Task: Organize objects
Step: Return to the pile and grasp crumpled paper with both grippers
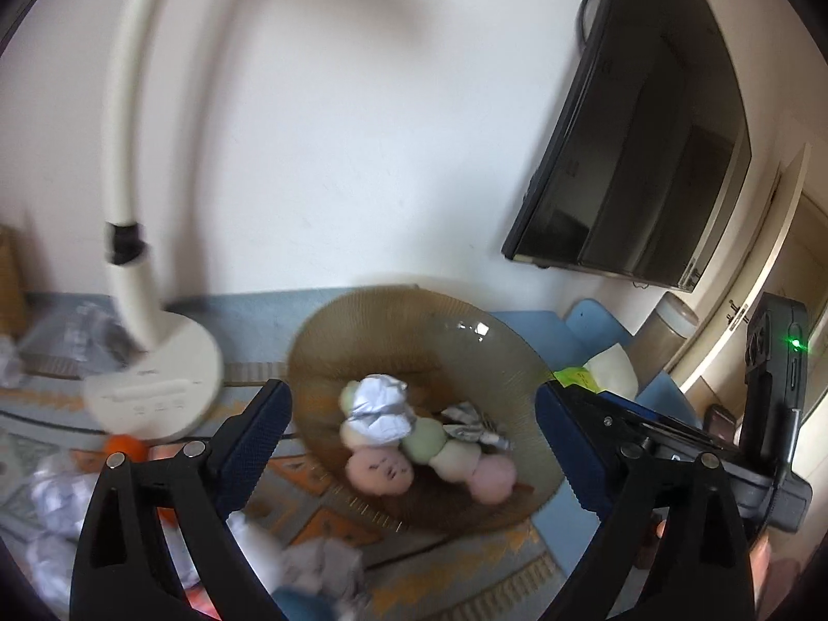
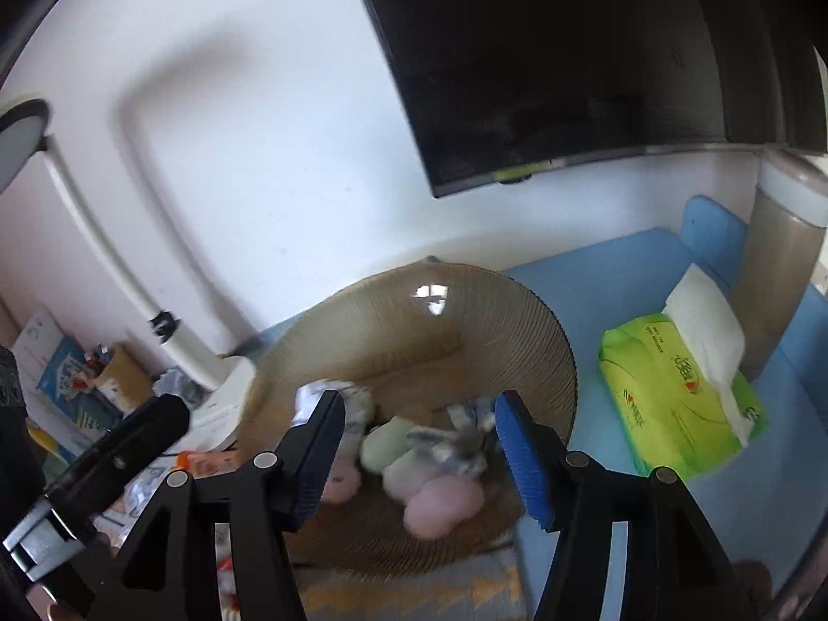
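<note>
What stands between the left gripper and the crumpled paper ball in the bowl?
Nothing visible. The left gripper is open, and the paper ball lies on top of the soft toys in the brown bowl, in plain sight between the fingers. The lamp stands off to the left.

- bowl (image 1: pixel 414 321): translucent brown, fine ribbed lines
- plush balls (image 1: pixel 468 460): pink, pale green, cream; one pink has a drawn face
- paper wad (image 1: pixel 380 406): white-silver
- gripper pads (image 2: pixel 522 460): blue; arms black
- lamp (image 1: pixel 155 393): cream, black band
- tissue pack (image 2: pixel 673 403): lime green, white tissue
- mat (image 2: pixel 621 269): light blue
- cloth (image 1: pixel 331 522): grey-blue, orange geometric pattern
- TV (image 1: pixel 636 155): black
</note>
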`<state>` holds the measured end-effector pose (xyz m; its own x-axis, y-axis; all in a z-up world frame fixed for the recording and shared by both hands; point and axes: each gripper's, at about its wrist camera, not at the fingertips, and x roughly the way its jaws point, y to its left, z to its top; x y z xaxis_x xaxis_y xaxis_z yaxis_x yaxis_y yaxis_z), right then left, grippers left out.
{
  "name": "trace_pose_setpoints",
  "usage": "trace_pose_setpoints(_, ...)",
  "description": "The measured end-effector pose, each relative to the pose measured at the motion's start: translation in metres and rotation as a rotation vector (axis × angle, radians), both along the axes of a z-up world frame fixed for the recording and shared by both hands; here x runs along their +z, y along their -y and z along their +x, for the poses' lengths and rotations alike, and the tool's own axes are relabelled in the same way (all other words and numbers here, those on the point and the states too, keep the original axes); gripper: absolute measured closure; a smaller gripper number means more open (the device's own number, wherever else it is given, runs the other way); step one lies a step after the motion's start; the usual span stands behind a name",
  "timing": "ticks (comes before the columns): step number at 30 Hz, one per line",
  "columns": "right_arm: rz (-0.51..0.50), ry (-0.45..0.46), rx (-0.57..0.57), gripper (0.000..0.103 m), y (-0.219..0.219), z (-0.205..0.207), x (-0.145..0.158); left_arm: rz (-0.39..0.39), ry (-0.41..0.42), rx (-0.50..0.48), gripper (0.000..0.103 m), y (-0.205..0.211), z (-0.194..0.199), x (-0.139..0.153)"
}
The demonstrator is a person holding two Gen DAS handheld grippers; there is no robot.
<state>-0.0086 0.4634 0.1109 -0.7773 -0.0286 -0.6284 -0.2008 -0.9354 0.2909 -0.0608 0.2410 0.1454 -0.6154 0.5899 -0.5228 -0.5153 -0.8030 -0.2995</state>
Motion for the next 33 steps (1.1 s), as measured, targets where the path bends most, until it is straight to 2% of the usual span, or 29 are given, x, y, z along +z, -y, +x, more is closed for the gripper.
trace_pose_setpoints(6,0.001,-0.034,0.096,0.044,0.045,0.044,0.02,0.024,-0.052,0.134,0.006,0.083,0.055,0.033)
trace_pose_setpoints(10,0.013,-0.02,0.197,0.043,0.091,0.069,0.005,0.03,-0.041,0.274,0.001,0.149,0.078,0.033)
trace_pose_setpoints(13,0.03,0.02,0.241,0.043,0.119,0.077,-0.021,0.019,0.008,0.37,0.001,0.197,0.087,0.009)
trace_pose_setpoints(18,0.072,0.076,0.285,0.043,0.155,0.082,-0.085,-0.056,0.139,0.571,0.001,0.259,0.082,-0.07)
trace_pose_setpoints(21,0.092,0.088,0.313,0.043,0.164,0.08,-0.107,-0.069,0.166,0.591,0.001,0.269,0.075,-0.104)
trace_pose_setpoints(25,0.156,0.093,0.299,0.043,0.172,0.079,-0.117,-0.175,0.133,0.592,0.001,0.255,0.075,-0.123)
trace_pose_setpoints(30,0.263,0.076,0.325,0.039,0.189,0.085,-0.116,-0.208,0.119,0.533,0.001,0.248,0.074,-0.123)
trace_pose_setpoints(32,0.302,0.076,0.335,0.039,0.196,0.086,-0.116,-0.211,0.122,0.492,0.001,0.247,0.074,-0.121)
trace_pose_setpoints(33,0.316,0.079,0.348,0.039,0.198,0.087,-0.117,-0.232,0.121,0.438,0.001,0.244,0.071,-0.119)
